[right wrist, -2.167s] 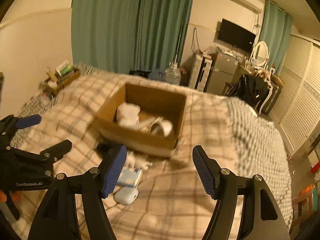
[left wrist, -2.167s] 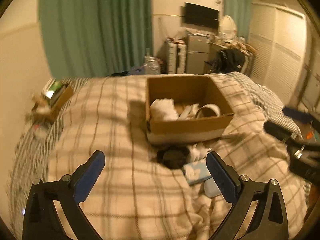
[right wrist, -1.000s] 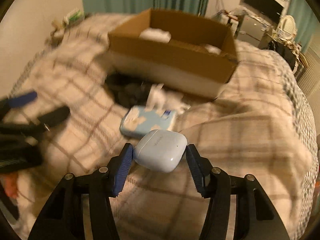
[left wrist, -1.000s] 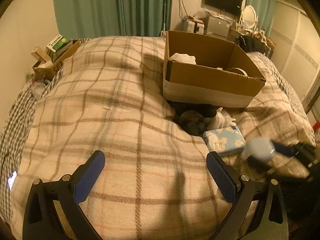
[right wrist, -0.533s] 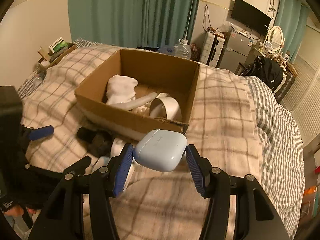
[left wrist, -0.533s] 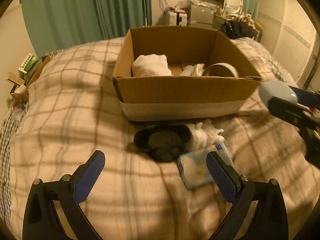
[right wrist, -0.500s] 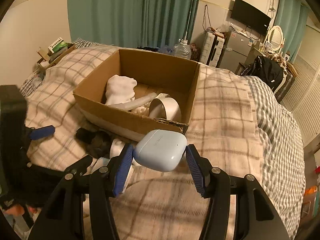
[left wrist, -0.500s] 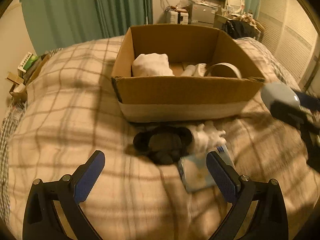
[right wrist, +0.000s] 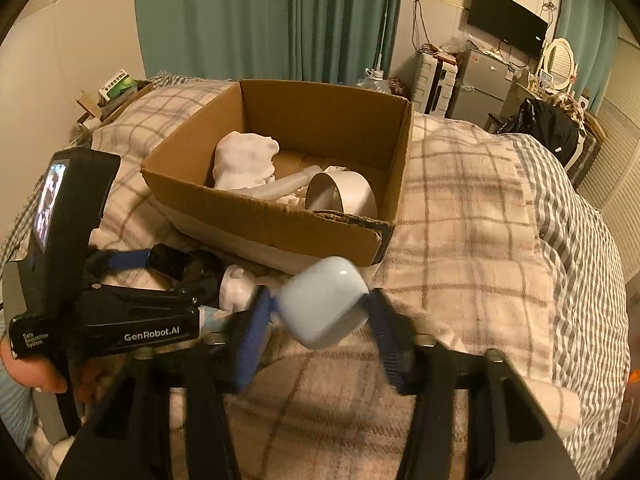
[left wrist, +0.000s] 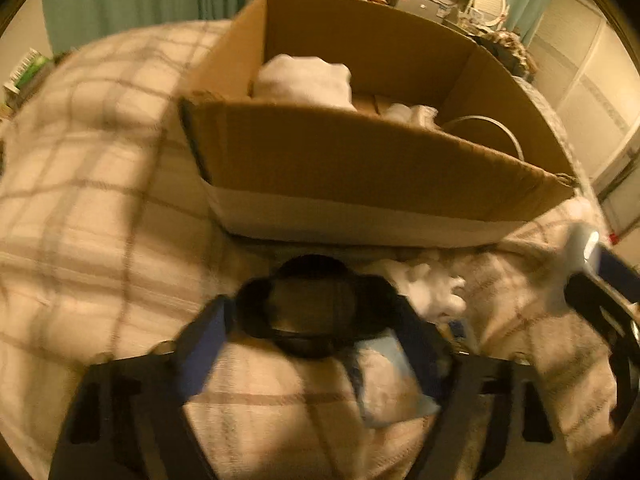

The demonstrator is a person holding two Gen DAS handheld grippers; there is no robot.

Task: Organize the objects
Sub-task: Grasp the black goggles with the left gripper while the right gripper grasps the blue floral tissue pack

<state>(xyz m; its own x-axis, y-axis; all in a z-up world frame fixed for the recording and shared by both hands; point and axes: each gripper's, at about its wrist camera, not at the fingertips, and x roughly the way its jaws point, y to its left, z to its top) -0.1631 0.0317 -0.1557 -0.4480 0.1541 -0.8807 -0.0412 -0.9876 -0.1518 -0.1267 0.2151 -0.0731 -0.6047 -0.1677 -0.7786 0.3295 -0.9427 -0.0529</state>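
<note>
From your left wrist view, your left hand-held gripper (left wrist: 310, 344) has its blue-padded fingers closing around a soft, dark, rounded bundle of fabric (left wrist: 310, 308) lying on the plaid blanket (left wrist: 92, 200); the frame is blurred, so you cannot tell whether the pads actually press it. Just right of the bundle sits a fluffy white plush piece (left wrist: 430, 284), and a pale blue flat pack (left wrist: 384, 380) lies near, under the right finger. Beyond them stands the open cardboard box (left wrist: 352, 168), square-walled with a pale band along its base, holding a crumpled white cloth (left wrist: 304, 80) and a thin curved band (left wrist: 484, 130).

From your right wrist view, your right hand-held gripper (right wrist: 320, 320) pinches a smooth, glossy, pale blue earbud case (right wrist: 322, 304) with rounded corners, held above the blanket just near of the box's (right wrist: 256, 212) near right corner. Inside the box you see the white cloth (right wrist: 244, 160), a translucent tube (right wrist: 288, 186) and a wide roll of tape (right wrist: 340, 196). On the left, your other gripper's (right wrist: 160, 276) black body reaches to the dark bundle (right wrist: 188, 266).
</note>
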